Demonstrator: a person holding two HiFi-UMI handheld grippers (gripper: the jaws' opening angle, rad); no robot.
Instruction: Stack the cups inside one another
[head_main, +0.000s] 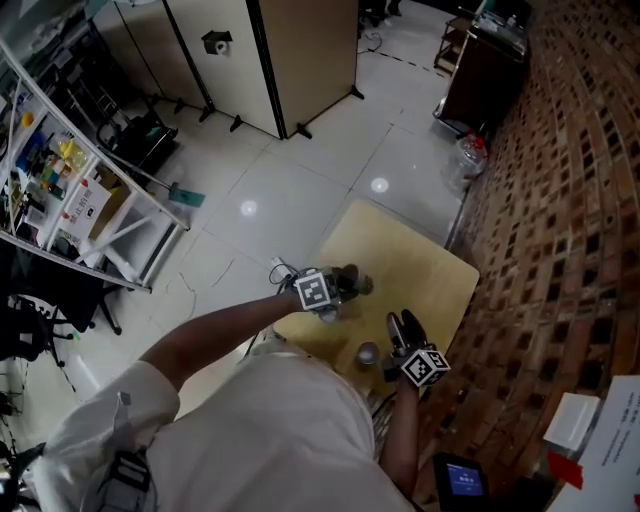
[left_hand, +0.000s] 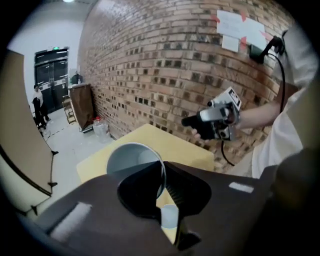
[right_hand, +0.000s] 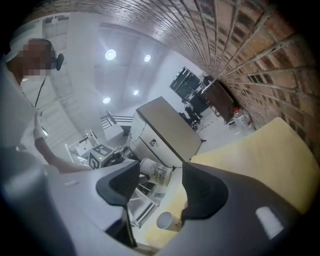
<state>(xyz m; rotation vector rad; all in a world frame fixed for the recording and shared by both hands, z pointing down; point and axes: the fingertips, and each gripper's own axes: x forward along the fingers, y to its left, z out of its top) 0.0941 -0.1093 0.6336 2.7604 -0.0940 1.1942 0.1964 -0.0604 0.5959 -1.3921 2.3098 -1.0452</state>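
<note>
My left gripper (head_main: 335, 287) (left_hand: 162, 172) is shut on the rim of a pale cup (left_hand: 131, 159), one jaw inside it and one outside. It holds the cup tilted above the yellow table (head_main: 400, 255), where it shows as a small grey shape (head_main: 352, 283). From the right gripper view this held cup (right_hand: 155, 172) has a printed pattern on its side. A second cup (head_main: 368, 352) (left_hand: 170, 216) (right_hand: 165, 220) stands upright on the table near the front edge, below the held one. My right gripper (head_main: 403, 322) (right_hand: 160, 185) is open and empty beside it, above the table.
A brick wall (head_main: 560, 200) runs along the table's right side. A clear water jug (head_main: 470, 155) and a dark cabinet (head_main: 480, 70) stand beyond the table. Beige partitions (head_main: 300, 50) and a white shelving rack (head_main: 80, 200) stand on the tiled floor to the left.
</note>
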